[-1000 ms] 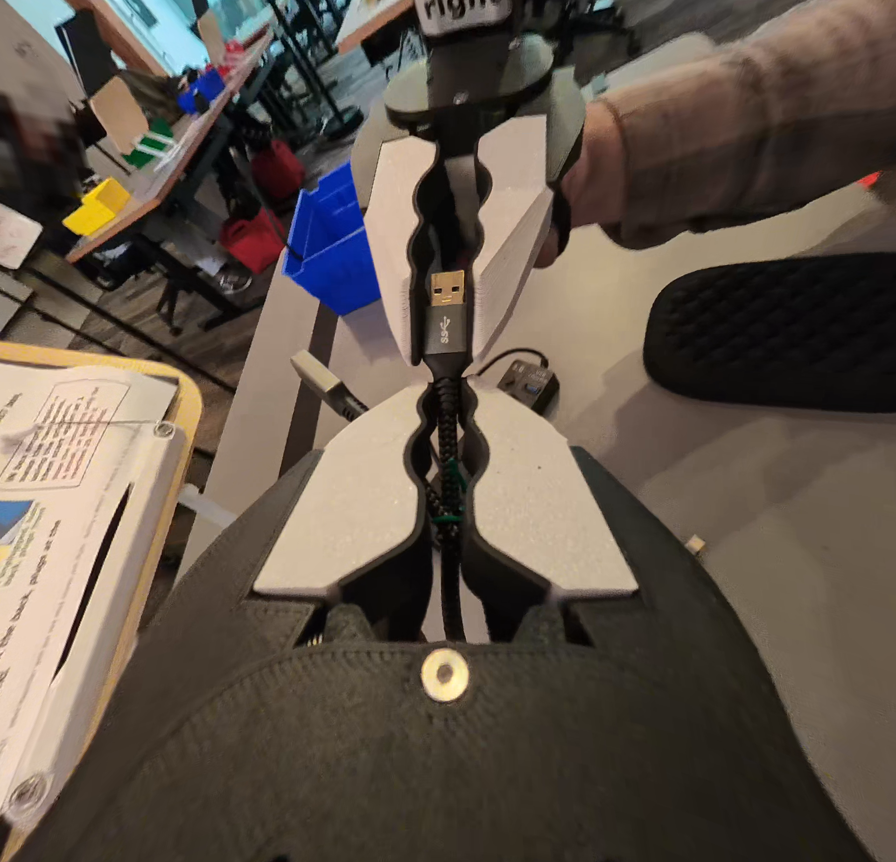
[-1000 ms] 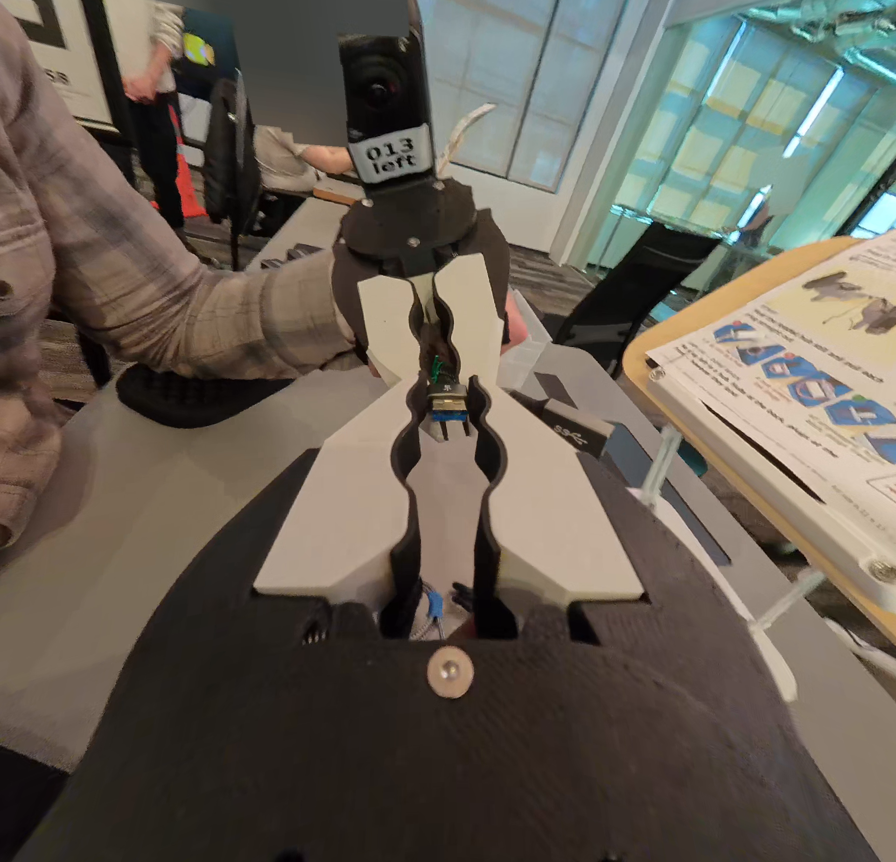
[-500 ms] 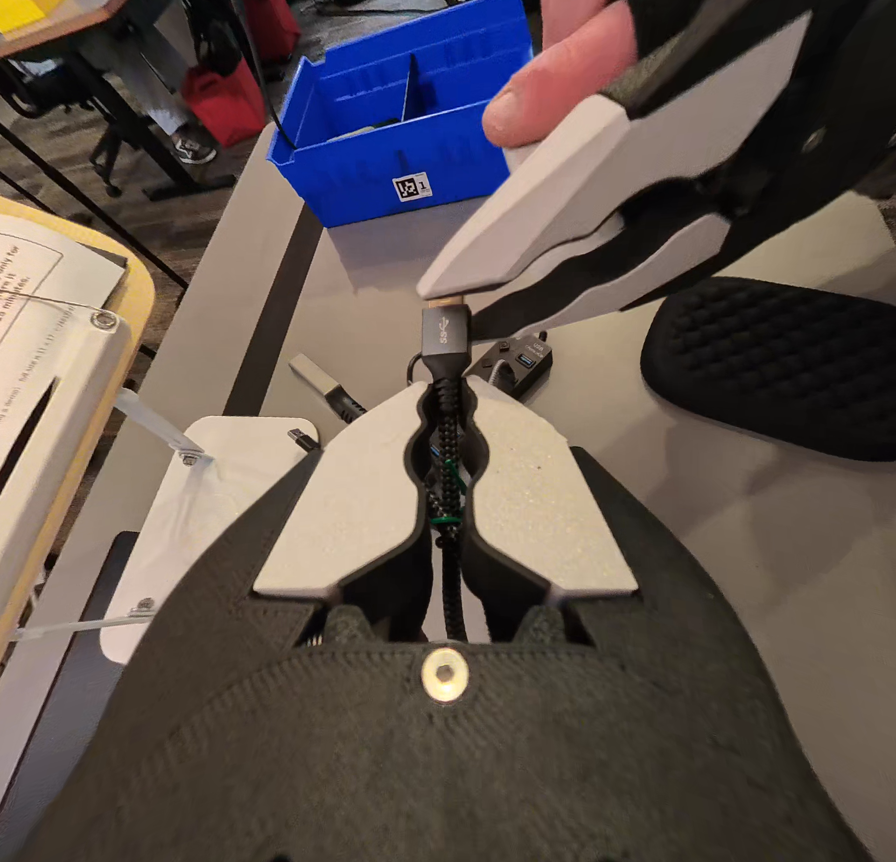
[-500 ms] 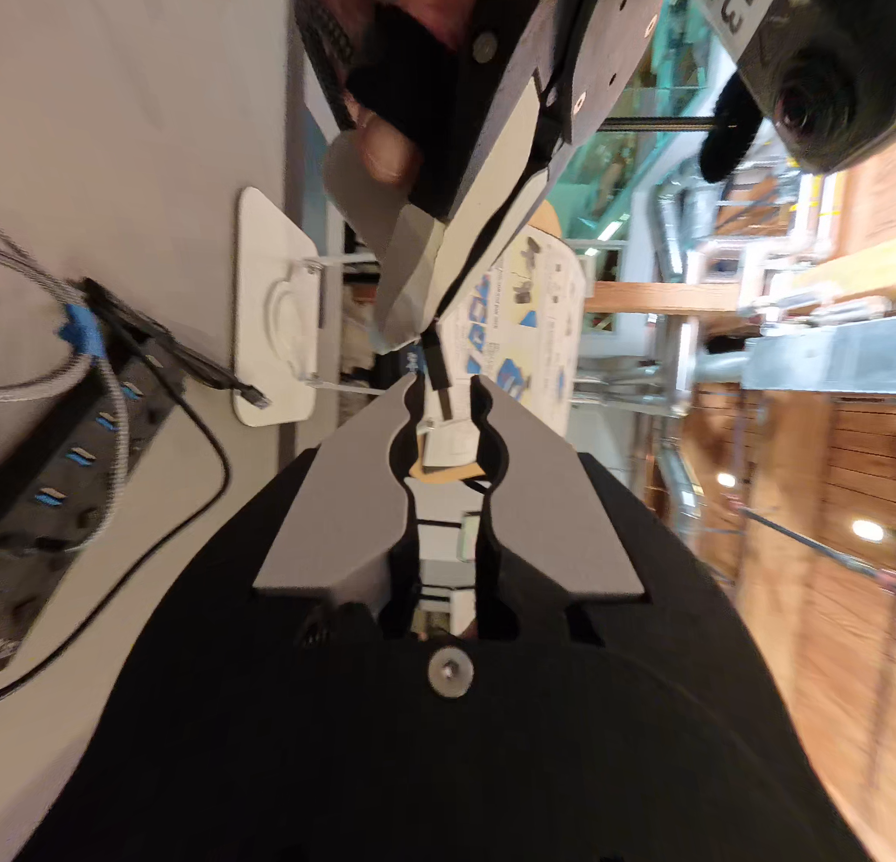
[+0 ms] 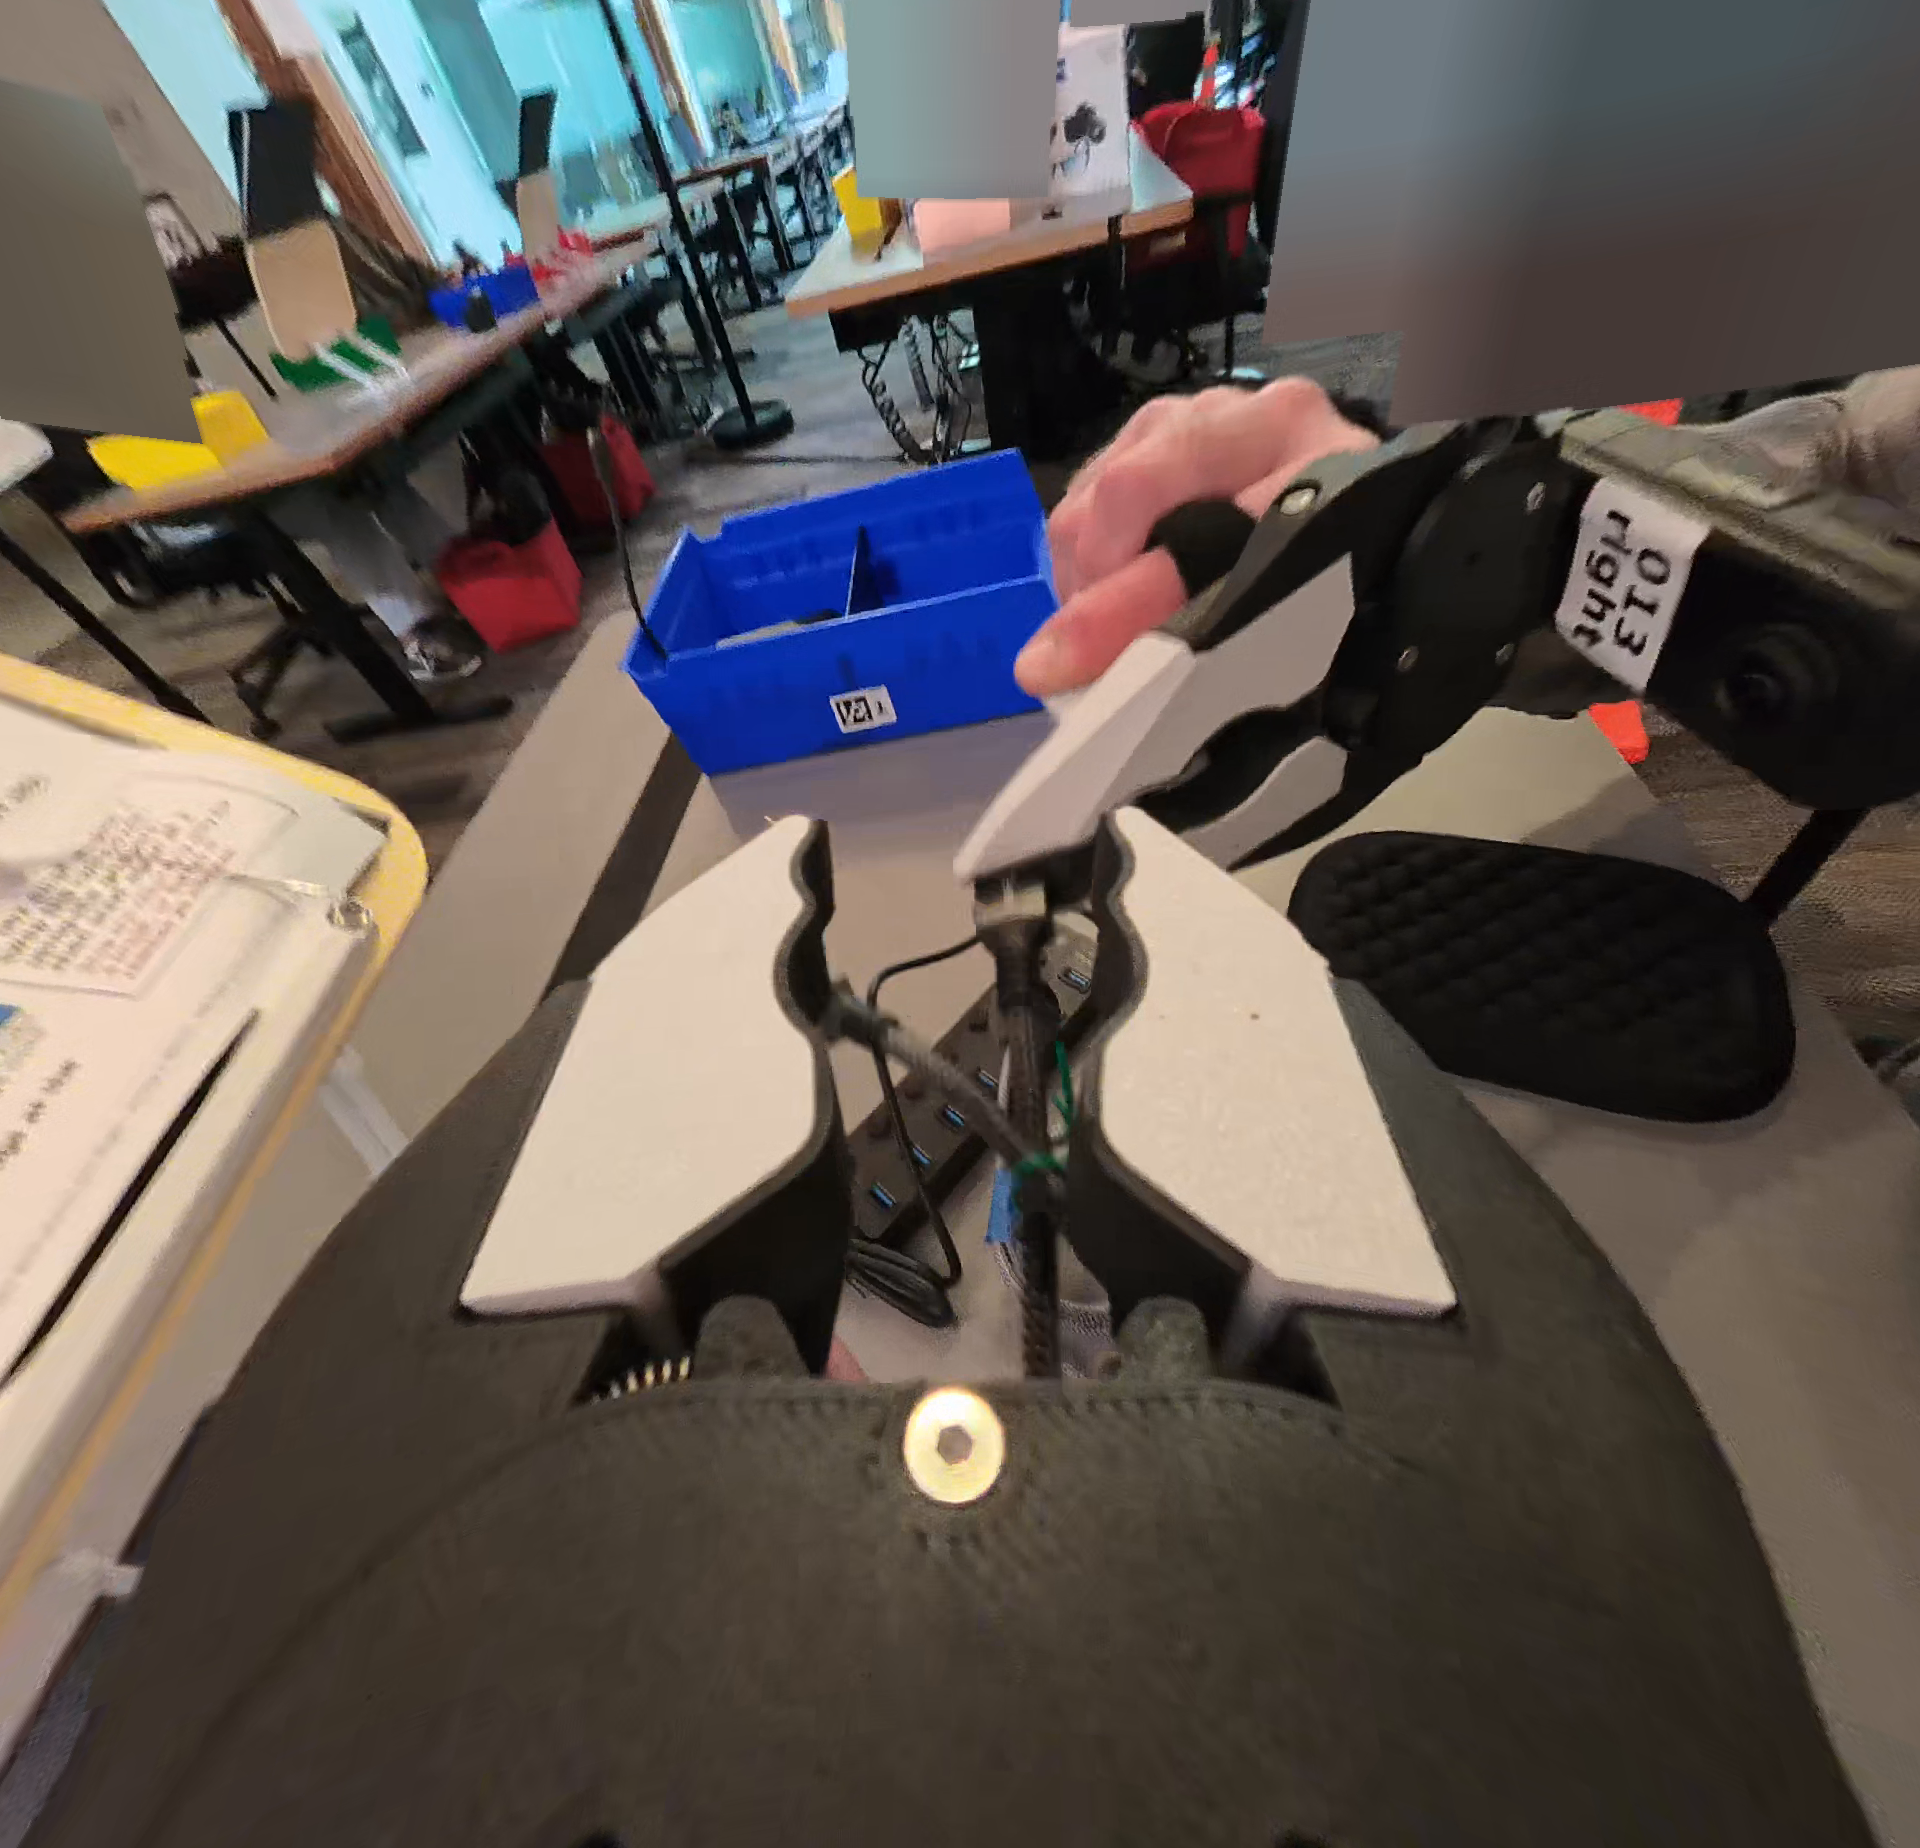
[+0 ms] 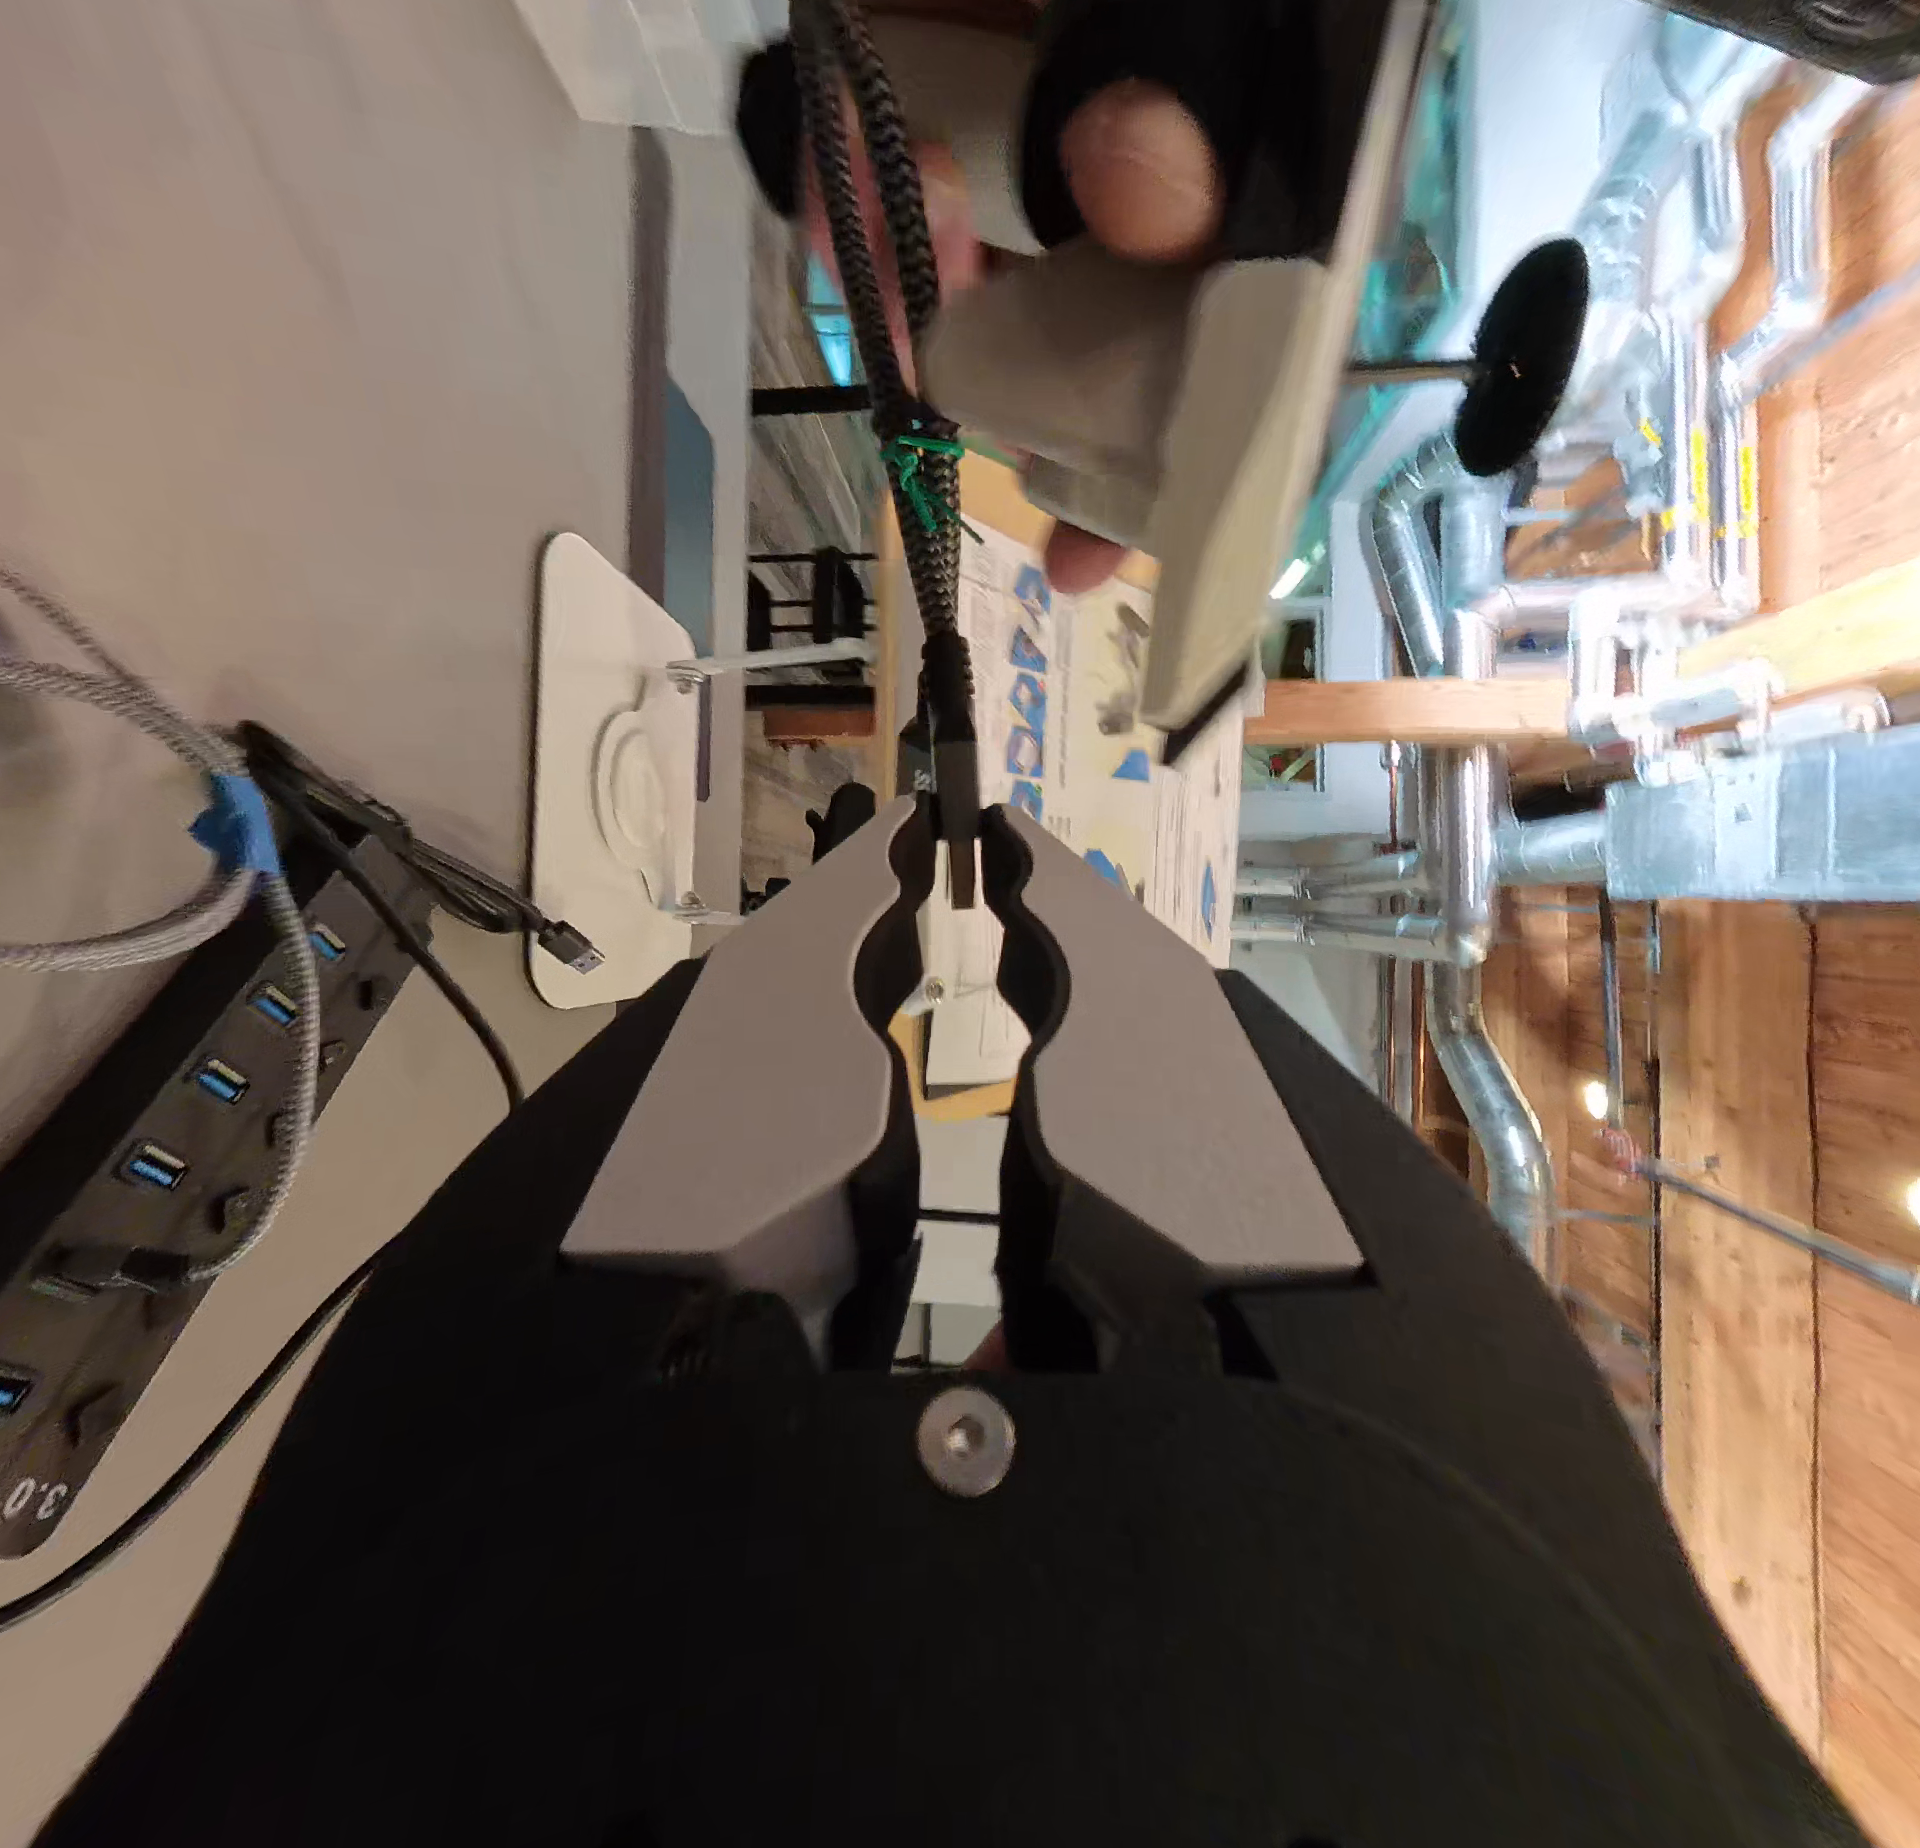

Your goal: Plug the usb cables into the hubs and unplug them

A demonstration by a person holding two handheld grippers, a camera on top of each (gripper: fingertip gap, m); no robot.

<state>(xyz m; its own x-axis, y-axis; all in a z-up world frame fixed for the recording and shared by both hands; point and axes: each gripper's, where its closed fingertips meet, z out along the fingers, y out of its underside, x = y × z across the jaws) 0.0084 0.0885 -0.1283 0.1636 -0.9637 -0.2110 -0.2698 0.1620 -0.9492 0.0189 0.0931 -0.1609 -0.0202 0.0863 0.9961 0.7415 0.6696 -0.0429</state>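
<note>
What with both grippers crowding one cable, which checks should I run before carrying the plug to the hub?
1. Right gripper shut on the USB plug: ok.
2. Left gripper open: ok.
3. Braided cable free of the left fingers: cannot tell.
4. Free blue ports on the USB hub: ok.
5. Plug turned to match a port: cannot tell.
6. Hub clear of the grey cable: not ok, it drapes along the hub.

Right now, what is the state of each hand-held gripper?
Left hand-held gripper: open, holding nothing.
Right hand-held gripper: closed on the plug of the black braided USB cable.
</note>
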